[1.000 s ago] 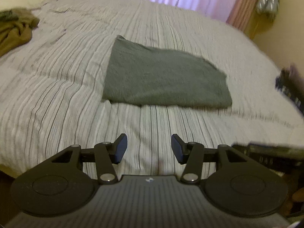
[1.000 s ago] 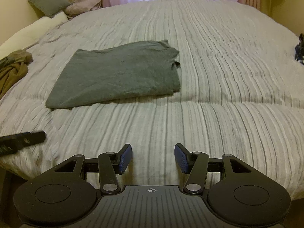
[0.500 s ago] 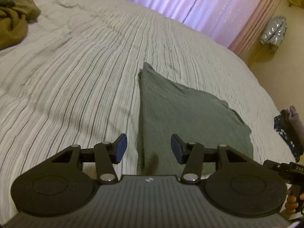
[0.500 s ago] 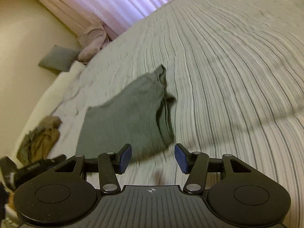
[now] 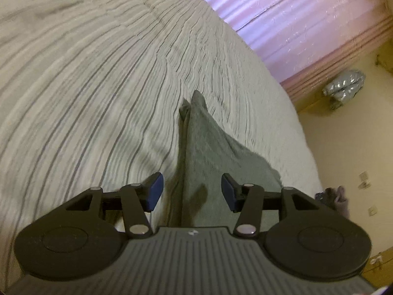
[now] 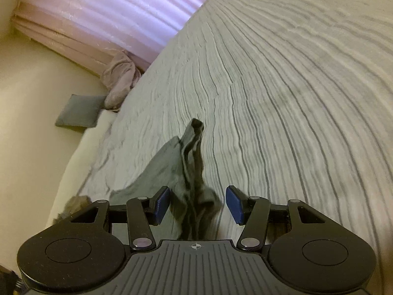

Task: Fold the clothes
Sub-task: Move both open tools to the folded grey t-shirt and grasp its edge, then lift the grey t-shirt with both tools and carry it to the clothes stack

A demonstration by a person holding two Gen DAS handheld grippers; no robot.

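Striped pale bedspread (image 5: pixel 98 78), ribbed and rumpled, spread across the bed; folded grey-green shirt (image 5: pixel 216 152) lying on it, soft knit, wedge-shaped in the left view, layered edges and a sleeve opening showing in the right view (image 6: pixel 194 152); pink pleated curtain (image 5: pixel 294 24) far behind; silvery crumpled bag (image 5: pixel 343 88) against the cream wall; grey cushion (image 6: pixel 78 110) and pinkish bundle (image 6: pixel 120 78) at the far left of the right view; no readable writing; left claw (image 5: pixel 191 195) spread wide over the shirt's near edge, gripping nothing; right claw (image 6: pixel 197 205) likewise parted, empty, shirt's near corner between blue pads, untouched.
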